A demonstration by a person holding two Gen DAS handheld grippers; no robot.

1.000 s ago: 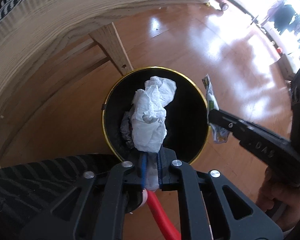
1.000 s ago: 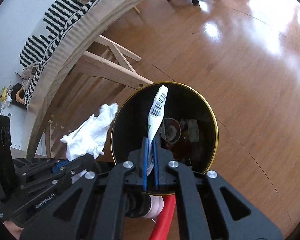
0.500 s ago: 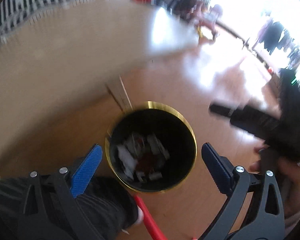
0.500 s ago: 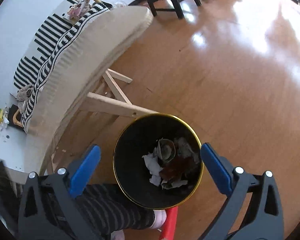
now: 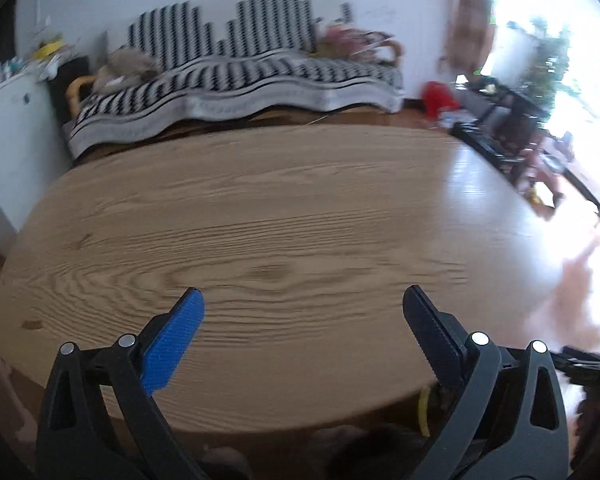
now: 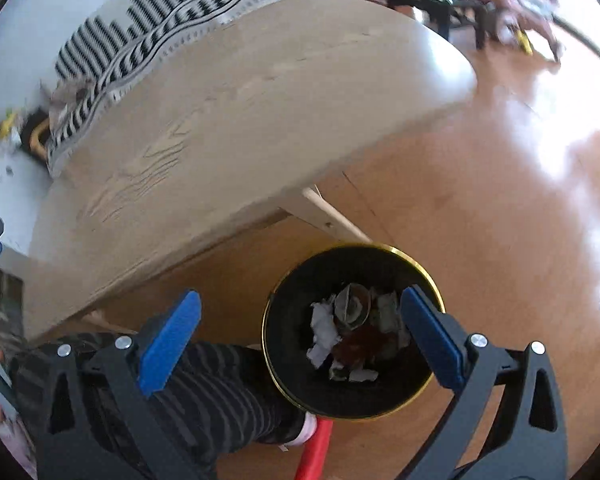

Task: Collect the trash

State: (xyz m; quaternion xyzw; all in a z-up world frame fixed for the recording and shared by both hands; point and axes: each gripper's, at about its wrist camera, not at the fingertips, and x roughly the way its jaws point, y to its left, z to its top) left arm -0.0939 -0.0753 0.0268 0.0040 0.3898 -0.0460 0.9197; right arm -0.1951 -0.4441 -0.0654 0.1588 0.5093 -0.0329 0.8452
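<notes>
**Ana:** Up comes the left gripper! A second ago it was pinching a white tissue over the bin; now its camera has swung off the floor and onto the wooden table, and the fingers stand wide apart with nothing between them.

**Ben:** What else does the left view give us?

**Ana:** Bare wood grain across the middle, a striped sofa behind the table, bright glare on the floor to the right. Down at the lower right edge there's a dark shape that may be the other tool, too blurred to call.

**Ben:** Over to the right view, then.

**Ana:** Right gripper is spread open too, the wrapper it held a second ago gone from its grip. The black bin with the gold rim sits on the floor directly below it, beside the table leg. The bin lies mostly between the two fingers, and the right finger overlaps its far rim.

**Ben:** And the trash?

**Ana:** Inside the bin: crumpled white paper towards the left, darker scraps beside it. A striped trouser leg runs just left of the bin, touching its wall.
</notes>
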